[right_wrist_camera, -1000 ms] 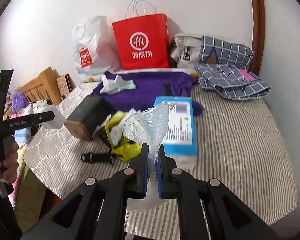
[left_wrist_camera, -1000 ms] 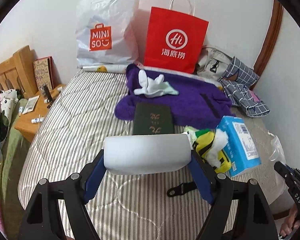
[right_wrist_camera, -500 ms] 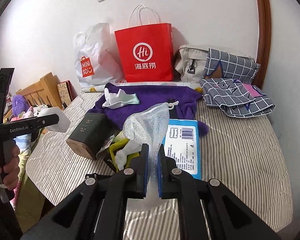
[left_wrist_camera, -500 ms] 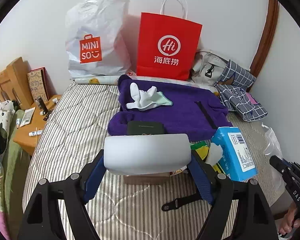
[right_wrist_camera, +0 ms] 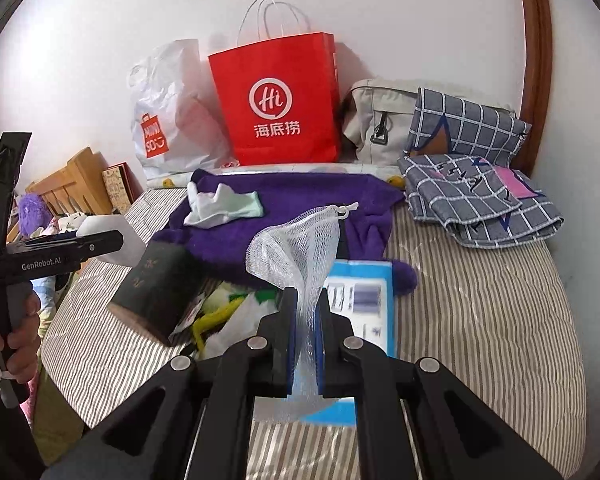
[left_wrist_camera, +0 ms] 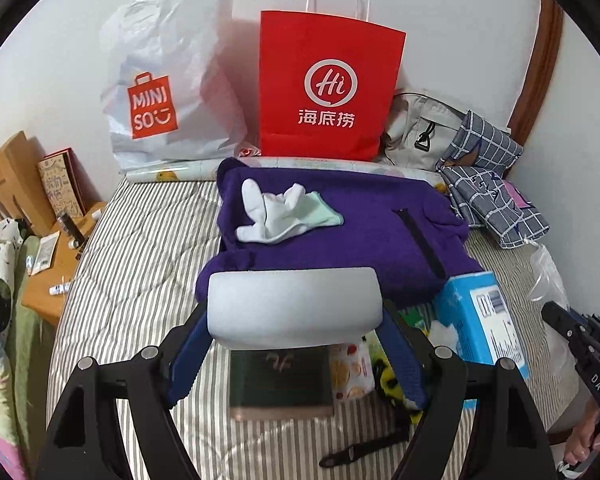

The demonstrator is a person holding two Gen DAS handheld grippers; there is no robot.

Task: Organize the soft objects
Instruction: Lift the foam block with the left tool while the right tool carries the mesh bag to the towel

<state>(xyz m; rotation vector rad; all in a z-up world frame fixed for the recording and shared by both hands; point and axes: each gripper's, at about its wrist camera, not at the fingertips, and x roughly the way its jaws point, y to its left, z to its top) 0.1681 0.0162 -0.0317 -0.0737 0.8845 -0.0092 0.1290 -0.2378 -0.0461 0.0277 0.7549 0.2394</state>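
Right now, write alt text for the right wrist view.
The right gripper is shut on a white mesh pouch above a striped bed, with a blue tissue pack below. Behind lie a purple sweater and a red paper bag.

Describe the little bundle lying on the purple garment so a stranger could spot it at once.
Start at the red paper bag standing against the wall at the far end of the striped bed. Directly in front of it lies a purple fleece garment, spread flat. On its left half sits a small heap of white socks with a mint-green cloth, the only pale things on the purple.
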